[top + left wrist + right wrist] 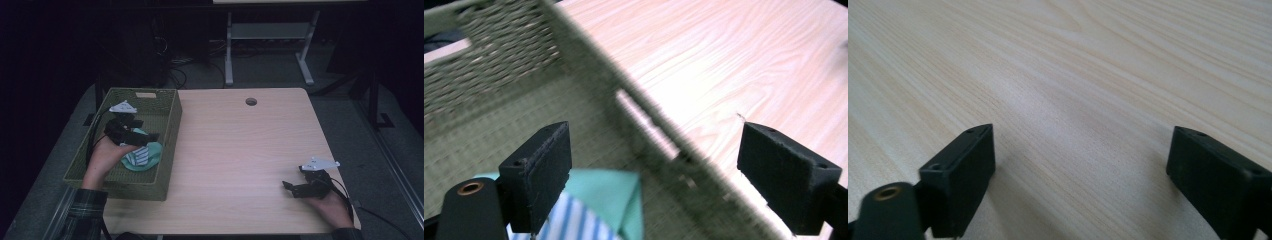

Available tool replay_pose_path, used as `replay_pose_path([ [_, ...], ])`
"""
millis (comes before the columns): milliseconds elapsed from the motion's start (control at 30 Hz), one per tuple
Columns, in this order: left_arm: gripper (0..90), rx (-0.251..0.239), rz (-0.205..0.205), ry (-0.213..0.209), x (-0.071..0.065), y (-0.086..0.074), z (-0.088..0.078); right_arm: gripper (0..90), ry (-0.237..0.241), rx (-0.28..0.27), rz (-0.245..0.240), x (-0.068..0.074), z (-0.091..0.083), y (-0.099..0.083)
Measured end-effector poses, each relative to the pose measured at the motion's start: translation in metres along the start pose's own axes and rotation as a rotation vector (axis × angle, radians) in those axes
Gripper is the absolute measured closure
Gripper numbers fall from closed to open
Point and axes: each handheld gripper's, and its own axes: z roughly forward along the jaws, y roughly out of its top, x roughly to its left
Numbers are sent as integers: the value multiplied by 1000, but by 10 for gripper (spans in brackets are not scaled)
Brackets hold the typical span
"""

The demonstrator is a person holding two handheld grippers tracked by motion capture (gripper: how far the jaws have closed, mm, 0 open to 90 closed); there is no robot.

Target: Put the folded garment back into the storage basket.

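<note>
Starting nearest the person: right gripper (295,187), at about 4 o'clock on the desk (240,150), held low over bare wood. Fingers (960,175) released and spread wide, nothing between them.

Left gripper (142,137), at about 9 o'clock, held inside the basket (170,125) above its contents. Fingers (541,170) released, spread wide, gripping nothing; the basket's right wall passes between them in the left gripper view, at a lower level.

Folded cloth (145,156), mint green with a blue-and-white striped part, lying on the basket floor toward the near right corner, just below and beside the left gripper. Condition: folded, resting free of both grippers.

Basket, woven, olive green, rectangular, standing on the left edge of the desk with its near left corner at or past the desk edge.

Desk, far half: bare, with a round cable hole (251,101) at about 12 o'clock.

Risks noted: the left gripper's spread fingers straddle the basket wall, so a careless exit toward 3 o'clock could catch the rim and drag or tip the basket, which already sits close to the desk edge. A finger dipping low could snag the cloth and undo its fold.
</note>
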Motion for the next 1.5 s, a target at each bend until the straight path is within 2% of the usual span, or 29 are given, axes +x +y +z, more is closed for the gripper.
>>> replay_pose_path([
  [67,136,-16,4,-21,-8,5,4,87,-4,5,1,0,0,0],
  [167,132,-12,26,-41,-18,12,10,27,-12,20,10,0,2,1],
  [433,128,-26,74,-81,-45,26,23,18,-18,23,16,0,2,1],
  [700,128,-39,97,-127,-71,34,43,18,-17,24,16,0,2,1],
  [800,128,-44,122,-134,-82,34,52,18,-17,24,15,0,2,1],
  [967,128,-22,141,-153,-101,34,71,17,-17,24,15,0,2,1],
  [1133,129,-26,150,-166,-119,31,87,18,-17,23,15,0,2,1],
  [1267,129,-36,150,-182,-131,24,100,18,-17,24,16,0,2,1],
  [1500,131,10,169,-193,-149,5,126,18,-16,24,16,0,2,1],
])
